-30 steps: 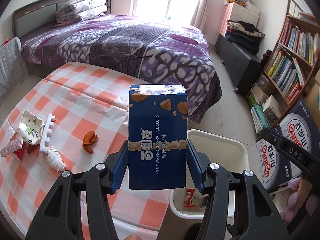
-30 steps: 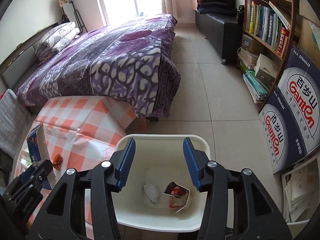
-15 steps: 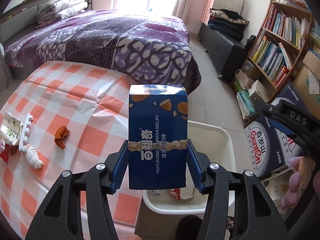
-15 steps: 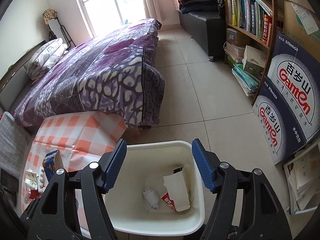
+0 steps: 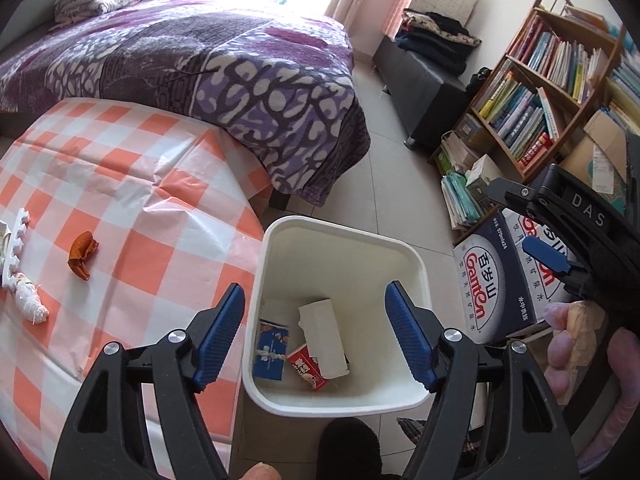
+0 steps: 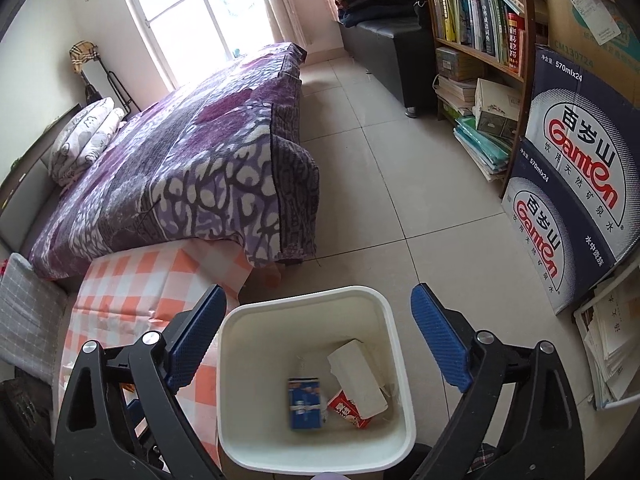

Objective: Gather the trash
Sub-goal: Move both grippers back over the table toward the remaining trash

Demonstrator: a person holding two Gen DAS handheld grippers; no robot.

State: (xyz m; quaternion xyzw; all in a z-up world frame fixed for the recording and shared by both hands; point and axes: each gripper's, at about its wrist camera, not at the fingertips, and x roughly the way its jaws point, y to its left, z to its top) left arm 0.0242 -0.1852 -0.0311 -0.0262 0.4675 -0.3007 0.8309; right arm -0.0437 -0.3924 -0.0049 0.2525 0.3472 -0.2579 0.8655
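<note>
A white trash bin [image 5: 344,236] [image 6: 304,300] stands on the floor beside the checked table. Inside it lie the blue biscuit box [image 5: 271,350] [image 6: 305,402], a white box [image 5: 323,332] [image 6: 358,364] and a red wrapper [image 5: 307,367] [image 6: 348,408]. My left gripper [image 5: 316,336] is open and empty above the bin. My right gripper [image 6: 318,338] is open and empty above the bin too; it also shows in the left wrist view [image 5: 544,256]. On the table lie an orange peel [image 5: 82,254], a white crumpled scrap [image 5: 30,304] and a white comb-like piece [image 5: 16,248].
The table with the orange-and-white checked cloth [image 5: 132,200] is left of the bin. A purple bed [image 5: 200,60] lies behind. A bookshelf [image 5: 540,92] and Ganten cartons [image 6: 576,184] stand on the right. Tiled floor [image 6: 400,180] lies between bed and shelf.
My left gripper has opened and let go of the blue biscuit box, which now lies in the bin. Both grippers have shifted over the bin.
</note>
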